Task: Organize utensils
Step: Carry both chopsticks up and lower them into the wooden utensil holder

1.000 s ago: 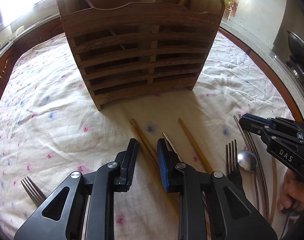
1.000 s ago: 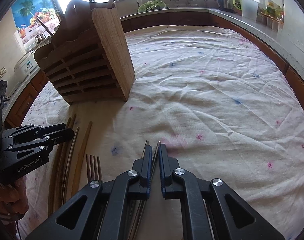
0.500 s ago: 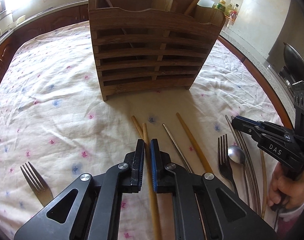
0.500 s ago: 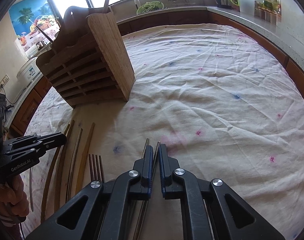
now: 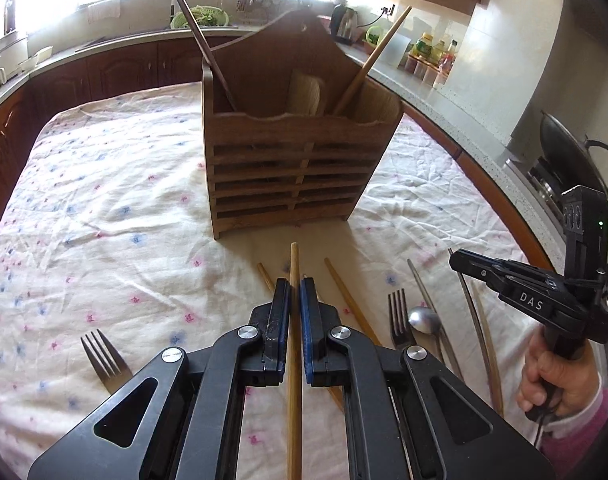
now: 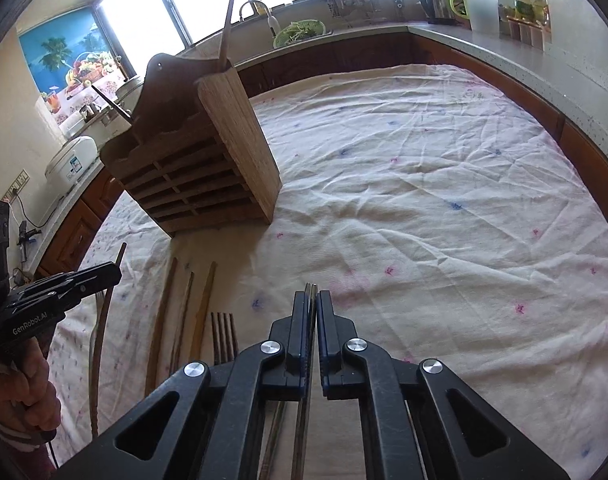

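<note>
Sorting cutlery on a cloth-covered table, the left gripper (image 5: 295, 292) pinches a wooden chopstick (image 5: 293, 344), raised off the cloth and aimed at the wooden holder (image 5: 295, 168). The right gripper (image 6: 312, 304) is closed on a thin metal chopstick (image 6: 304, 432). Only a few sticks stand in the holder; two forks (image 5: 398, 314), a spoon (image 5: 424, 318) and several chopsticks lie loose, so most work likely remains.

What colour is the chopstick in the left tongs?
Light tan wood chopstick, clearest in the left wrist view.
</note>
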`<state>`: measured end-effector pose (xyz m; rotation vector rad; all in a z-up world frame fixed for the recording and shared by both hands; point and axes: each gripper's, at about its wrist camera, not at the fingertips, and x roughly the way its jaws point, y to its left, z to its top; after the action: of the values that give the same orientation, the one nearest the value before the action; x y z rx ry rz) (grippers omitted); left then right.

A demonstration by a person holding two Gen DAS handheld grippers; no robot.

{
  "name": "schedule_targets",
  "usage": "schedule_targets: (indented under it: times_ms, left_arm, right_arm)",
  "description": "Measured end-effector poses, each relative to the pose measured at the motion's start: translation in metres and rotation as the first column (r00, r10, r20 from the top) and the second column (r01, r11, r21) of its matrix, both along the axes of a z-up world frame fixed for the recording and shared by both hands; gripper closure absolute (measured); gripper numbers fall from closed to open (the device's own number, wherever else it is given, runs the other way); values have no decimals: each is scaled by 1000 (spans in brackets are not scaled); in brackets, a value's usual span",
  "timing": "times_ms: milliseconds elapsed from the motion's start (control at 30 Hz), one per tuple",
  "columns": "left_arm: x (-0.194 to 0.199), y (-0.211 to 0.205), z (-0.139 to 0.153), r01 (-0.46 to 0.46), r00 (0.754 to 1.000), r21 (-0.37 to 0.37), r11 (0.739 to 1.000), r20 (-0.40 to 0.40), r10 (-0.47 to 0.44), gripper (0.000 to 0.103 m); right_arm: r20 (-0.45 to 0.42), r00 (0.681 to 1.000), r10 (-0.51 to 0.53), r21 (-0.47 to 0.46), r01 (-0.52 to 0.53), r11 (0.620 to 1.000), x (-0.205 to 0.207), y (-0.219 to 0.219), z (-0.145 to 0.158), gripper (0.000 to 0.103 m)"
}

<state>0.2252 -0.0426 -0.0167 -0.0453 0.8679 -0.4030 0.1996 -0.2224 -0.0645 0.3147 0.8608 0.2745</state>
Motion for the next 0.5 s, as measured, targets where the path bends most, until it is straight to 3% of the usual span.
schedule_targets:
  times_ms: [500]
  left_arm:
    - [-63,27,78,17,984,-128,992,179,7,98]
  right_arm:
    - [273,962,-16,47,4,999,-54,-7,119,99]
